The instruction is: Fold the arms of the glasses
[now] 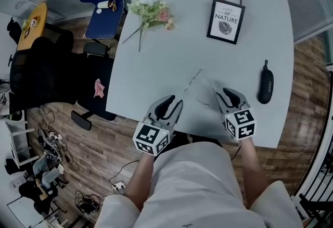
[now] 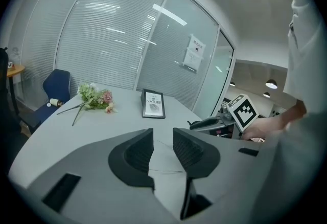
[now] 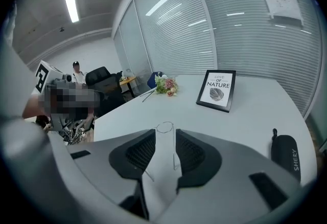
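Thin wire-rimmed glasses lie on the pale grey table just ahead of both grippers, with their arms spread out. My left gripper stands open near the table's front edge, left of the glasses. In the left gripper view a thin wire arm crosses the table between the open jaws. My right gripper is open on the right. In the right gripper view a round lens rim sits just past the gripper, and one arm runs back between the jaws, unclamped.
A black glasses case lies at the right of the table. A framed "NATURE" print stands at the back, with a flower sprig at the back left. A blue chair and a black office chair stand to the left.
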Action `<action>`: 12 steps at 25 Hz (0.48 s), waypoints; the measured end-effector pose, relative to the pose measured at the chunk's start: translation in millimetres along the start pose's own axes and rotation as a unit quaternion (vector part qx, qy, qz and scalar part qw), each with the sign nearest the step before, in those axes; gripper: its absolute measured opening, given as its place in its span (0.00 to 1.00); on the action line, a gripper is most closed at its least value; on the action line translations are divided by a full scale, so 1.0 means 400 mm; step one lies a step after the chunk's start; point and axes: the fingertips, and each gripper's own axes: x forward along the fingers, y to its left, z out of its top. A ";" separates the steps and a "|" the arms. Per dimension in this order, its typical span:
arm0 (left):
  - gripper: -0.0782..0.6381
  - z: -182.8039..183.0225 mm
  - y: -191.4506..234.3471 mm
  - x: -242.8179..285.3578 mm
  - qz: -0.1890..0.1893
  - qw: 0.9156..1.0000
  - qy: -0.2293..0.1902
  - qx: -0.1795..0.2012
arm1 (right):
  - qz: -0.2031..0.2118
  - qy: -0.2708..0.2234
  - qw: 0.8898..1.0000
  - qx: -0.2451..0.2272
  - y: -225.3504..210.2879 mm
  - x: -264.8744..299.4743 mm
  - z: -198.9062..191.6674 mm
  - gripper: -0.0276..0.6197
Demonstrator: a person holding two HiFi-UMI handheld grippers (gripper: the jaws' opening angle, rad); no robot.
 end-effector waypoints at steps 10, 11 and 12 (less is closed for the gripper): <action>0.28 -0.076 0.048 0.081 -0.016 0.999 0.045 -0.008 | 0.001 0.042 0.999 -0.009 -0.004 0.071 -0.069 0.23; 0.28 -0.084 0.049 0.088 -0.020 0.999 0.048 -0.009 | 0.001 0.047 0.999 -0.009 -0.005 0.078 -0.076 0.23; 0.28 -0.092 0.050 0.096 -0.024 0.998 0.052 -0.008 | 0.001 0.052 0.999 -0.010 -0.007 0.085 -0.084 0.23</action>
